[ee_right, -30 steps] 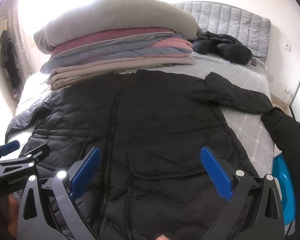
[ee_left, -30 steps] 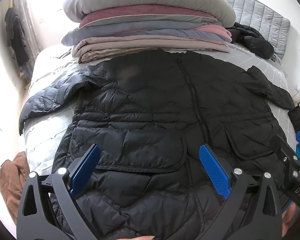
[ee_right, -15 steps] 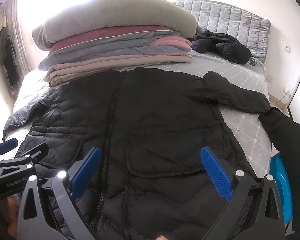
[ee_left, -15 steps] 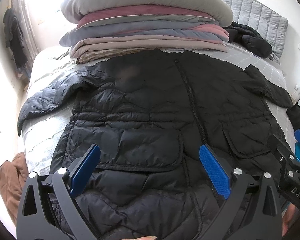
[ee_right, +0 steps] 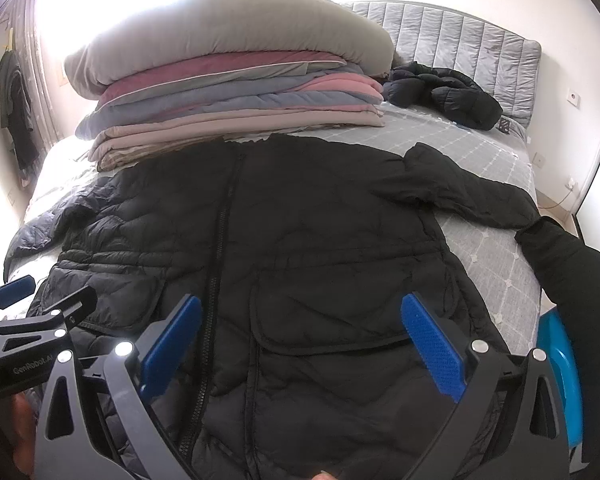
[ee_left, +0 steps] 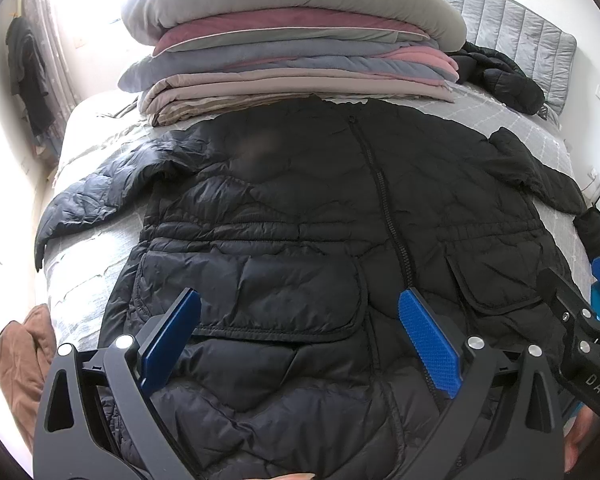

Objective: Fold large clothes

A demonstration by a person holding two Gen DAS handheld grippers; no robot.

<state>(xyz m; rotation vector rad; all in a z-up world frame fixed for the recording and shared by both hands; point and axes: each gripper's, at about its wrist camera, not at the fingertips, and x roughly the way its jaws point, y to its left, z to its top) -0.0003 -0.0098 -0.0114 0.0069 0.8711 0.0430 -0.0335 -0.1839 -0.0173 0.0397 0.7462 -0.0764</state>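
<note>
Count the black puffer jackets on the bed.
2: one black quilted puffer jacket spread flat near the tools, another crumpled black puffer jacket by the grey headboard. Others may be hidden.

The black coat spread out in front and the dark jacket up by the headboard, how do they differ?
The black coat lies flat and zipped, sleeves spread wide, near the grippers; the dark jacket sits crumpled in a heap at the far end. The coat shows pocket flaps and its zip; the jacket's details are too bunched to tell. Both look puffy, quilted and dark, on the same bed.

Left gripper (ee_left: 298, 338) and right gripper (ee_right: 300, 340) side by side, level, fingers (ee_left: 428, 336) spread wide, nothing between them. Dark sleeve (ee_right: 580, 276) at right.
</note>
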